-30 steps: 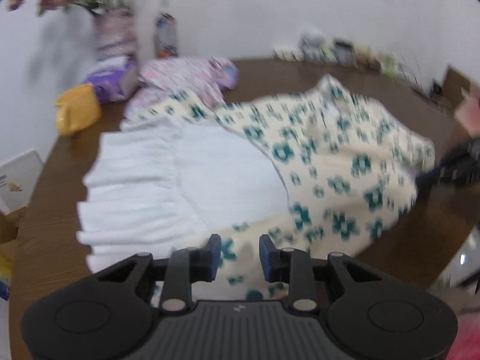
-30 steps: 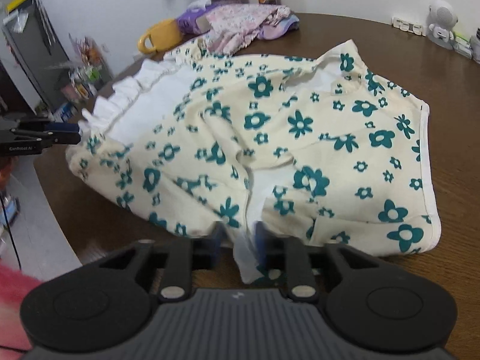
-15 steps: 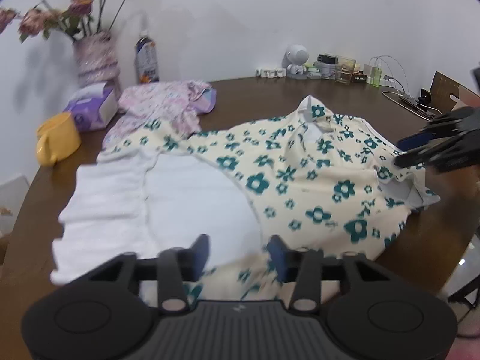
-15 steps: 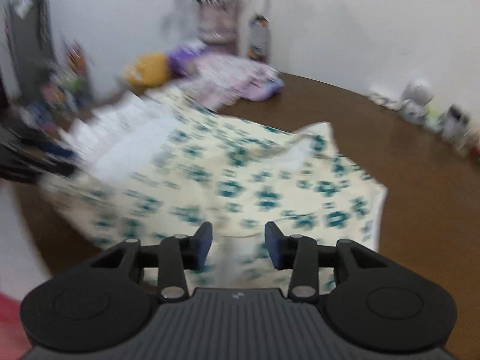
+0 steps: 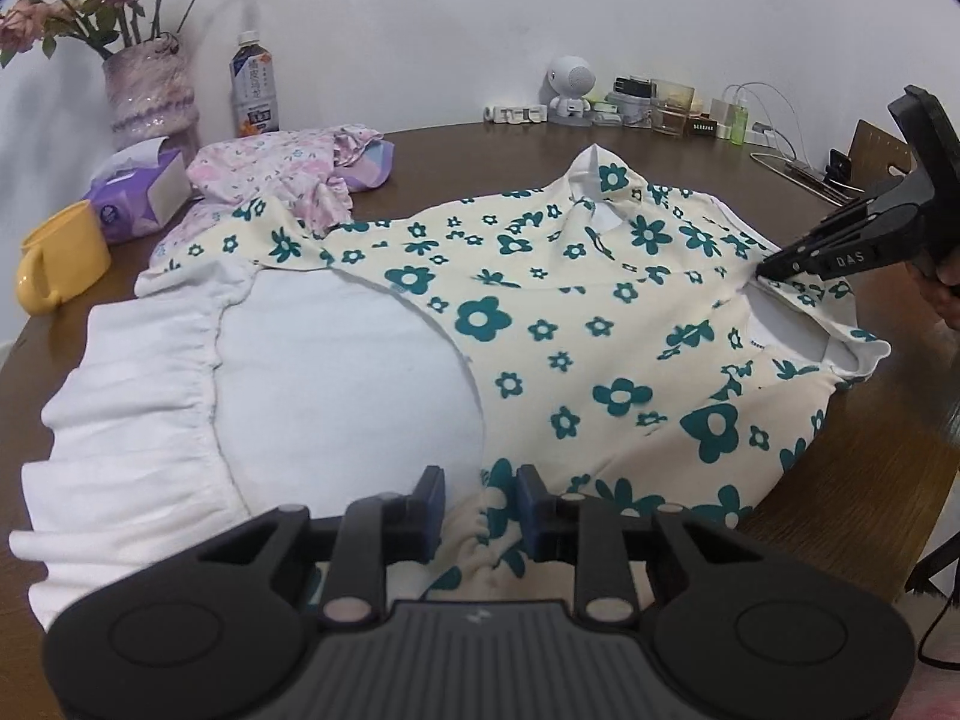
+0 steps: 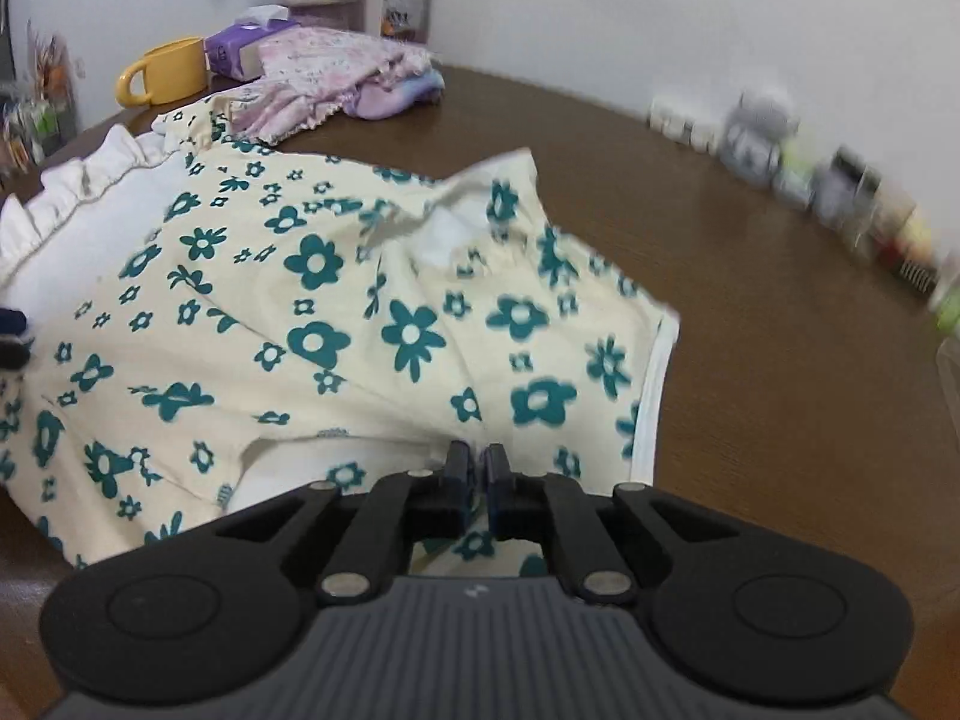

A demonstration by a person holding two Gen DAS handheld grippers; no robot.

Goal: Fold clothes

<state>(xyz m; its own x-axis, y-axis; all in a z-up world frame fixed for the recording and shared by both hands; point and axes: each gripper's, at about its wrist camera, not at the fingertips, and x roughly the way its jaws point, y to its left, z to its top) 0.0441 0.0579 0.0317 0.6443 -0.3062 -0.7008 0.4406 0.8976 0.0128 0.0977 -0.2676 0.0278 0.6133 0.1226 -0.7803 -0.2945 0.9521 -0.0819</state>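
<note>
Cream cotton dress with teal flower print point(image 5: 600, 324) spread on brown wooden table point(image 6: 780, 312). Left gripper point(image 5: 480, 504) fingers bunch dress hem; right gripper point(image 6: 478, 468) pinches dress's opposite edge.

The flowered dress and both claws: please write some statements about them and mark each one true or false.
1. The right claw is shut on the flowered dress. True.
2. The left claw is wide open, with no cloth between its fingers. False: cloth is bunched between its fingers, though a gap shows between them.
3. A yellow mug stands on the table beside a purple tissue box. True.
4. The dress is folded into a neat square. False: it lies spread out and wrinkled.
5. A pink garment lies behind the dress. True.
</note>
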